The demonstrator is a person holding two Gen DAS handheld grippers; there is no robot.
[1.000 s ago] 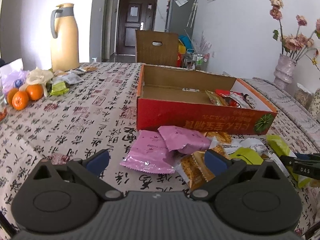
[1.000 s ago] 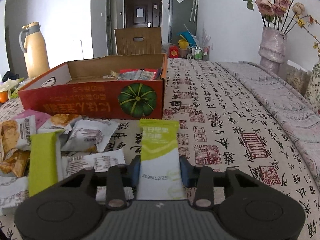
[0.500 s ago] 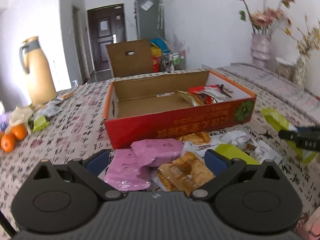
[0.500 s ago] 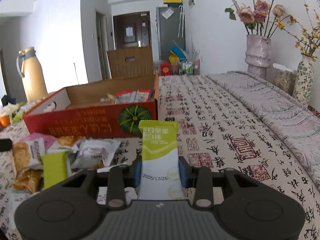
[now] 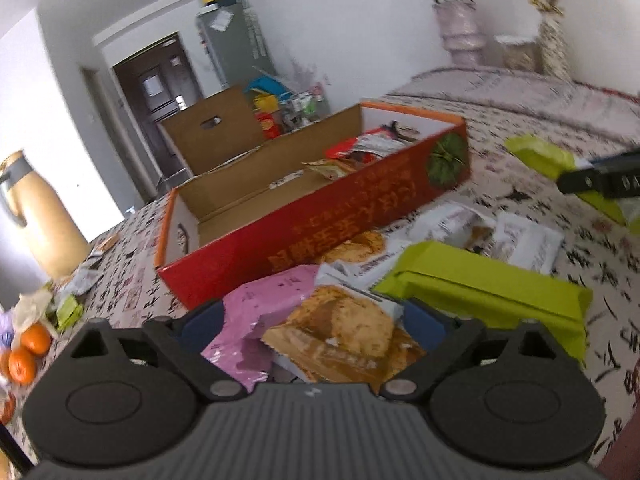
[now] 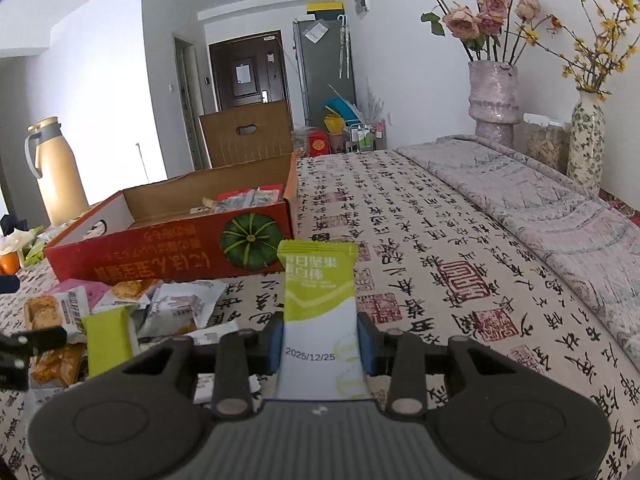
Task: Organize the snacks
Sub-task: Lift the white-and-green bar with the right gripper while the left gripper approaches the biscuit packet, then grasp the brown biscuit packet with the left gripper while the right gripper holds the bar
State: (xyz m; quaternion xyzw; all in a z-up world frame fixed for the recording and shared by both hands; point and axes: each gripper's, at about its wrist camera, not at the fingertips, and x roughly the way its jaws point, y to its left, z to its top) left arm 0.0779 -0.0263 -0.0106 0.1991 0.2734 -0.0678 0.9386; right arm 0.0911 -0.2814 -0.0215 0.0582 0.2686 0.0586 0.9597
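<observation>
On the writing-print tablecloth [image 5: 120, 280], my left claw [image 5: 316, 320] is closing around a brown cracker packet [image 5: 340, 336] right in front, not squeezing yet, while my right claw [image 6: 320, 340] pinches an upright green nut bar [image 6: 318, 300] near the red box [image 6: 168, 244].

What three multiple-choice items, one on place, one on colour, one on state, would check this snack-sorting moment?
1. Where are the packets already in the red box?
A. at the end by the pumpkin picture
B. at the end away from it
C. spread evenly

2. What colours is the packet in the right gripper?
A. pink
B. green and white
C. orange

3. How is the left gripper?
A. clamped on the box
B. closing around an orange-brown packet
C. lifted clear of the pile

Key: 1 A, the other end shows bare cardboard; 2 B, green top, white base; 3 B, its jaws straddle that packet.
</observation>
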